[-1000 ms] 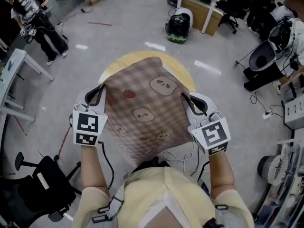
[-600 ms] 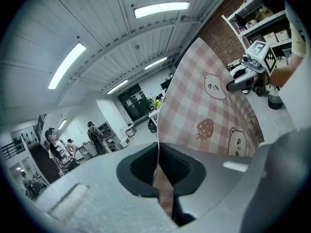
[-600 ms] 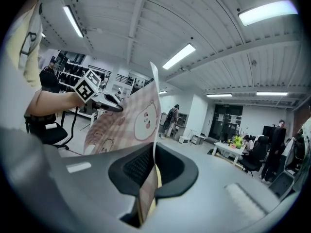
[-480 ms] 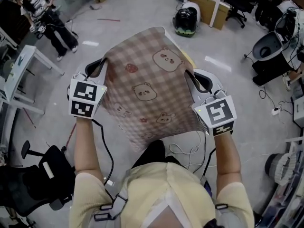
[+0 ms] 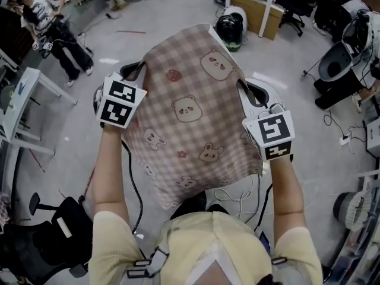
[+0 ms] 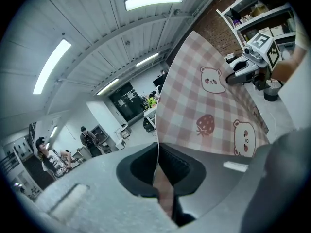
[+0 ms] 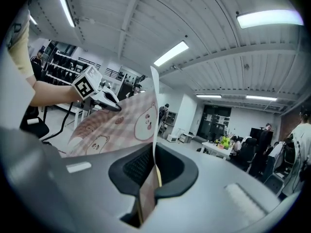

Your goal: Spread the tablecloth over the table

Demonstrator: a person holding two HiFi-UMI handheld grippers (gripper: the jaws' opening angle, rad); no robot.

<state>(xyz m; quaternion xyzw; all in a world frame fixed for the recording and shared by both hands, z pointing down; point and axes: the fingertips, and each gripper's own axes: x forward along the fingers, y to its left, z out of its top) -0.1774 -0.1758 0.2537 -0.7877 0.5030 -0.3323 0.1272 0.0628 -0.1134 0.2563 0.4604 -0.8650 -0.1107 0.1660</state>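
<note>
Left gripper (image 5: 138, 70) has its jaws pressed together on one side edge of the tablecloth (image 5: 190, 111), and right gripper (image 5: 244, 89) pinches the opposite edge the same way. The cloth, a pink check with bears, is stretched in the air between them, its near edge sagging toward the torso. Beyond is the grey floor (image 5: 172, 16), with a standing person (image 5: 53, 34) far left.

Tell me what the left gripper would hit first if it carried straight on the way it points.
The left gripper meets only the tablecloth it clamps; beyond that the way looks free as far as shown, depth unclear.
</note>
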